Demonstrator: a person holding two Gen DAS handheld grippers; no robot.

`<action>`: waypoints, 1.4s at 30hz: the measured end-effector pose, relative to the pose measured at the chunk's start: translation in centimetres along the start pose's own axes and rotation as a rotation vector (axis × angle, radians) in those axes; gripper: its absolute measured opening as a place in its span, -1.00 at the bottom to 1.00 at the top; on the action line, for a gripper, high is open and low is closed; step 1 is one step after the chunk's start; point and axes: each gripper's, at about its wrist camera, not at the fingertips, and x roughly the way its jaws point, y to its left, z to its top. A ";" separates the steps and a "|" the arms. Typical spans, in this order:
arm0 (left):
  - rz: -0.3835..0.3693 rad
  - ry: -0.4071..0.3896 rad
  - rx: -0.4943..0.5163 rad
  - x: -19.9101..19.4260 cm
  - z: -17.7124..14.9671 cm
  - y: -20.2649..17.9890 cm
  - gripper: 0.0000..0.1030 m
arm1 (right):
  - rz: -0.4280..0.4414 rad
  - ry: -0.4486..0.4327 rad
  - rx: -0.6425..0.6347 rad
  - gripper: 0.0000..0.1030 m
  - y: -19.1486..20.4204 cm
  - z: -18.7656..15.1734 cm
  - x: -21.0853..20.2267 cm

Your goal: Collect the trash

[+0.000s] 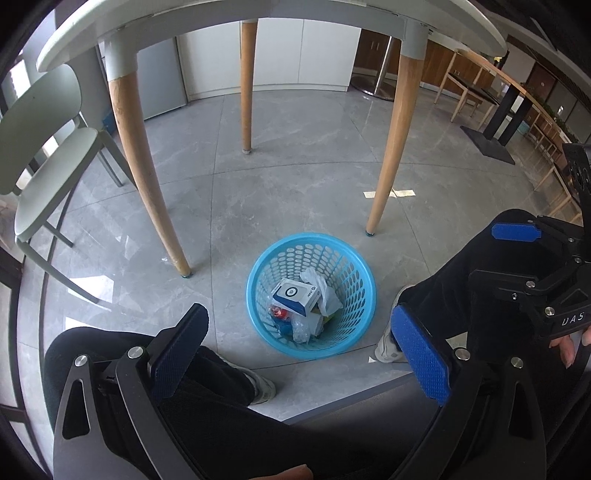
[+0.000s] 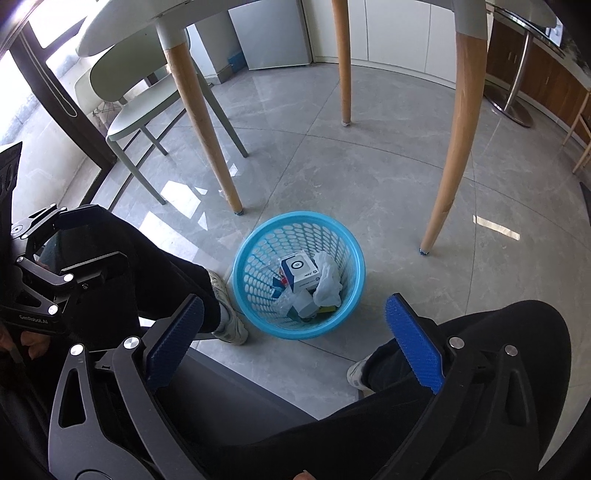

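Left tongs (image 1: 299,354): black frame, two blue ribbed pads, spread wide, nothing between them; pointing down at the floor.

Right tongs (image 2: 291,332): same build, two blue ribbed pads, spread wide, nothing between them.

Person: seated, two legs in black trousers (image 1: 207,373), two pale sneakers (image 2: 229,314), one on each side of the basket.

Container, one: round light-blue perforated plastic wastebasket (image 1: 354,280), upright on the grey tiled floor (image 1: 280,199), between the feet and just in front of the bench legs. In both views it lies beyond and between the open pads.

Contents of the basket:
- one white cardboard box with a dark blue ring mark (image 1: 293,295), lying tilted on top;
- one crumpled white plastic bag (image 2: 327,277), against the box;
- crumpled clear plastic wrap (image 1: 301,330), near the bottom;
- small red, blue and yellow scraps beneath; number cannot be told.

Surroundings: one round white bench (image 1: 258,9) on three tapered wooden legs visible (image 1: 142,162); one pale green chair (image 1: 48,158) beside it; one strip of pale paper (image 1: 391,193) on the floor near a bench leg.
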 end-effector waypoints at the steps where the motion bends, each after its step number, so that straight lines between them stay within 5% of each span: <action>1: 0.000 -0.006 -0.003 -0.2 -0.1 0.1 0.89 | 0.002 -0.004 -0.006 0.83 0.1 -0.1 -0.2; 8: -0.018 -0.036 -0.056 -0.9 -0.5 0.9 0.89 | -0.007 -0.072 -0.085 0.83 1.5 -0.9 -1.7; 21: -0.018 -0.013 -0.039 -0.6 -0.4 0.3 0.89 | 0.007 -0.058 -0.011 0.83 0.5 -0.8 -1.2; 42: -0.019 0.010 -0.057 -0.6 -0.3 0.4 0.89 | 0.006 -0.012 -0.062 0.83 1.5 -0.7 -0.7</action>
